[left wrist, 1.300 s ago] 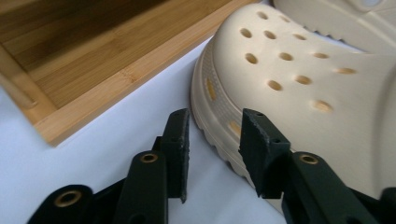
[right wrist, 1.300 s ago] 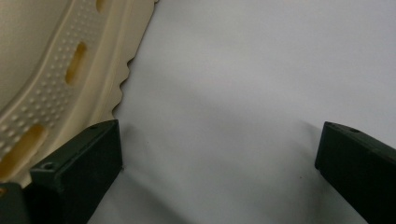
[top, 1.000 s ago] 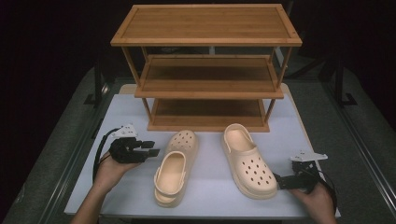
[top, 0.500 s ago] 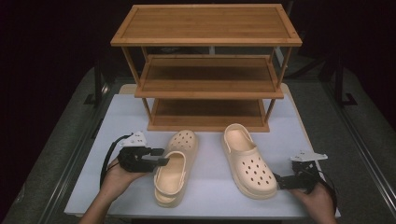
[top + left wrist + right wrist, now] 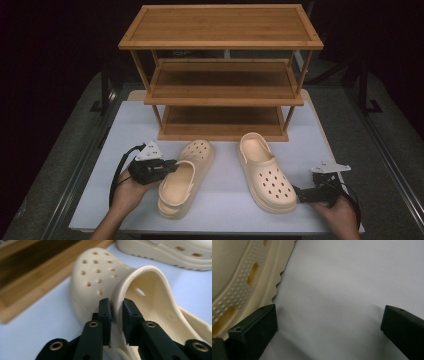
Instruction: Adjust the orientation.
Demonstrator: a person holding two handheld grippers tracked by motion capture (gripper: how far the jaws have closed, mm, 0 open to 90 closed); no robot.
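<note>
Two cream clogs lie on the white table [image 5: 225,207]. The left clog [image 5: 195,152] points its holed toe toward the shelf. My left gripper [image 5: 173,166] comes at it from the left. In the left gripper view the left gripper [image 5: 116,312] is shut on the rim of that clog [image 5: 100,272], one pad outside the upper and one inside the opening. The right clog [image 5: 265,172] has its toe toward me. My right gripper [image 5: 301,194] rests on the table by the toe's right side. The right gripper [image 5: 330,315] is open, its left jaw against the clog's sole edge [image 5: 234,277].
A three-tier wooden shoe rack [image 5: 220,85] stands at the back of the table, its lowest shelf just beyond the clogs. The rack's base edge [image 5: 30,277] runs close behind the left clog. Bare table lies between the two clogs and along the front edge.
My left gripper has moved right from the table onto the left clog and closed on its rim. The right gripper and right clog have stayed put.
</note>
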